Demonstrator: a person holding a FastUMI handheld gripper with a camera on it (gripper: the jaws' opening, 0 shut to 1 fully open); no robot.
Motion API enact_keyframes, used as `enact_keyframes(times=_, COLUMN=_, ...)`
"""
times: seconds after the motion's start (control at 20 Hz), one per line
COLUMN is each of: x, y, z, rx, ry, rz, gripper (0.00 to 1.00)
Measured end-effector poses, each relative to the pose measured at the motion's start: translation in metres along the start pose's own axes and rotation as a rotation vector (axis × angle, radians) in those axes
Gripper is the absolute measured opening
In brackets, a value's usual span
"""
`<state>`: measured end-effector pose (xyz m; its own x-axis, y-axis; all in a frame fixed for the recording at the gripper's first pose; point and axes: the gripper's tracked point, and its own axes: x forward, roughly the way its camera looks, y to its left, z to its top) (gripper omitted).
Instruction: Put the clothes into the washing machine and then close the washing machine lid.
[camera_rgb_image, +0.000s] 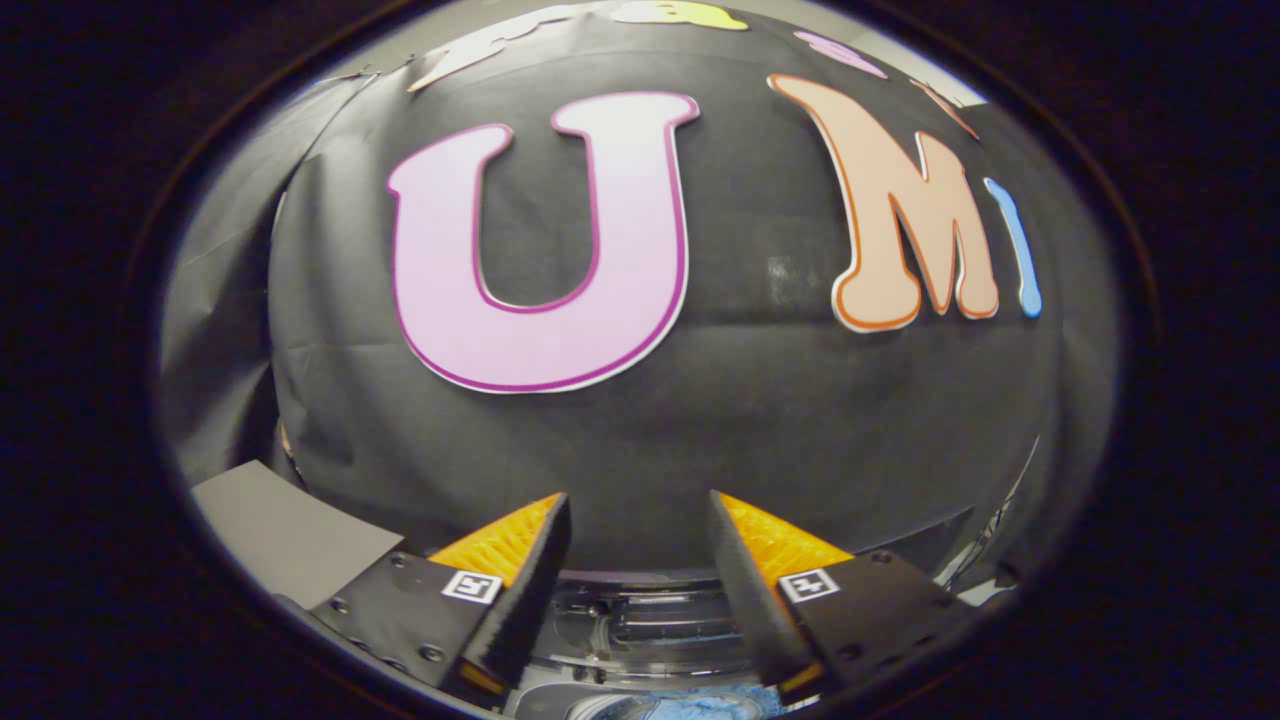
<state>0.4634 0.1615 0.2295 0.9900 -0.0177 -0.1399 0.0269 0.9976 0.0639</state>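
A: Where's the gripper (640, 560)?
B: Fingers spread wide, nothing between them, aimed at the booth wall above the washing machine (640, 625).
A: And the clothes?
B: Something blue (700, 708) shows low in the opening; probably them. Lid's not in sight.
A: Risk?
B: Swinging down blind could knock the machine's rim.

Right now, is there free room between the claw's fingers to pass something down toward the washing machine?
Yes. The claw is open and holds nothing, so the gap between its fingers is free. Below that gap lies the washing machine, with something blue low inside. A bare grey surface lies beside one finger. It is crowded only at the fingers themselves.
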Motion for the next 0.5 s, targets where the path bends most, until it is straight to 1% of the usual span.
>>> enact_keyframes(times=0.1, x=0.007, y=-0.001, z=-0.012, rx=-0.005, ry=0.033, rz=-0.028, gripper=0.93)
enact_keyframes(times=0.15, x=0.009, y=-0.002, z=-0.009, rx=-0.033, ry=0.009, rz=-0.04, gripper=0.98)
enact_keyframes(times=0.25, x=0.004, y=-0.001, z=-0.012, rx=-0.082, ry=0.011, rz=-0.062, gripper=0.96)
enact_keyframes(times=0.4, x=0.002, y=-0.006, z=-0.015, rx=-0.071, ry=0.034, rz=-0.07, gripper=0.97)
enact_keyframes(times=0.5, x=-0.012, y=-0.006, z=-0.018, rx=-0.077, ry=0.05, rz=-0.065, gripper=0.97)
